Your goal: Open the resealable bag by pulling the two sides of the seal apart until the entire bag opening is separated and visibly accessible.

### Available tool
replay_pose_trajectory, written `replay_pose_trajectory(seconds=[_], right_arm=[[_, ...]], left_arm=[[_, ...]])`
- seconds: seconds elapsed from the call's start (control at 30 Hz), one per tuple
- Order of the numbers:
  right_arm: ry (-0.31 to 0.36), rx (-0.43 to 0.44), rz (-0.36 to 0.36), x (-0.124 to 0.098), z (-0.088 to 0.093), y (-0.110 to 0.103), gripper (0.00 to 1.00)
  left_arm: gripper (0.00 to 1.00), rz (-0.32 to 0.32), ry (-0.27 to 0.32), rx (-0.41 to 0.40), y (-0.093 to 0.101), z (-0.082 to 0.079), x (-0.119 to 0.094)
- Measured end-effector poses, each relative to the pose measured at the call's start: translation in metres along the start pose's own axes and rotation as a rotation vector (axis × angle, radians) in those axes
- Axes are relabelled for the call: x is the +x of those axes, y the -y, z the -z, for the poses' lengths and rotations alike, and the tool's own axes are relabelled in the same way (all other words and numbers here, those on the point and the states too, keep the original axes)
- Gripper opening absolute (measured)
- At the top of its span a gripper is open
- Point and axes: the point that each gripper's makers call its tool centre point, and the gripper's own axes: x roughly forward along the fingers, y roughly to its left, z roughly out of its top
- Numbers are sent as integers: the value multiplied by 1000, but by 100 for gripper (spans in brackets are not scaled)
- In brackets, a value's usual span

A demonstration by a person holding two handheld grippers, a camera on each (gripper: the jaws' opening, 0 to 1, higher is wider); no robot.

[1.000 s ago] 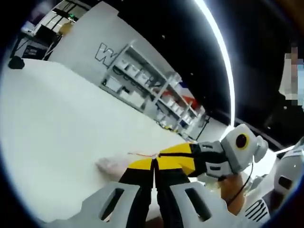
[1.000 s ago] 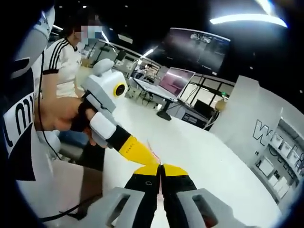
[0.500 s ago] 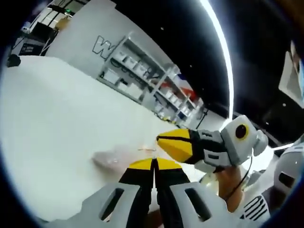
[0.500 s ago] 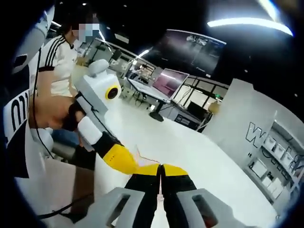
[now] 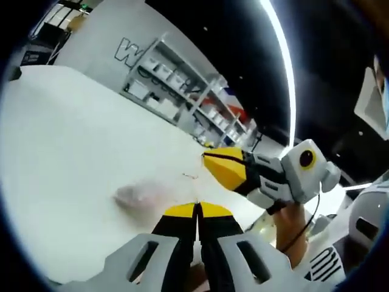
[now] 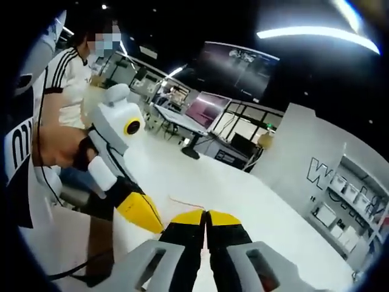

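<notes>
A: What has changed in the last second?

B: The two grippers have drawn apart. A second ago their yellow tips met at one point; now, in the left gripper view, the right gripper [image 5: 209, 161] sits up and to the right of the left gripper [image 5: 196, 210], with a clear gap between. In the right gripper view the left gripper [image 6: 159, 230] has dropped to the left of the right gripper's own tips [image 6: 206, 214].

A: And the jaws?

B: Both pairs are pressed together. Each looks pinched on one side of the bag's mouth, though the film is too thin to confirm the contact.

A: Where is the resealable bag?

B: The resealable bag [image 5: 146, 196] is a clear, pale pouch over the white table [image 5: 67, 140], just left of the left gripper's tips. Its thin red seal line [image 6: 185, 203] runs between the two grippers.

A: What does that mean for the task?

B: Probably the seal is parting; the pull is under way, but whether the whole opening is free cannot be judged.

A: Which way does it point?

B: Its mouth faces the grippers, and its long axis runs away from them to the left across the table; its far end is blurred.
</notes>
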Motion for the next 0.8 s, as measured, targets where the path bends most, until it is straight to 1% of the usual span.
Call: replay_pose_trajectory(seconds=[0.03,0.1,0.23,0.33,0.4,0.5,0.6,0.7,0.8], right_arm=[[-2,-7,-9,0,0,-2,0],[-16,-20,-31,2,3,-8,4],[-34,-23,-57,7,8,-15,5],[-29,-23,-66,10,6,-17,5],[-11,-16,-65,12,1,-16,5],[14,-3,-33,15,-5,-8,5],[30,20,15,17,-6,5,5],[33,48,35,18,-4,10,6],[36,55,36,15,-1,7,6]], left_arm=[[1,0,1,1,0,0,0],[1,-1,4,4,0,-1,-1],[1,4,-1,8,1,-1,0],[1,7,-14,16,3,2,1],[1,7,-28,21,3,5,1],[1,8,-71,30,3,13,4],[1,11,-90,31,2,18,6],[1,10,-83,27,2,17,6],[1,-3,-75,36,-1,14,5]])
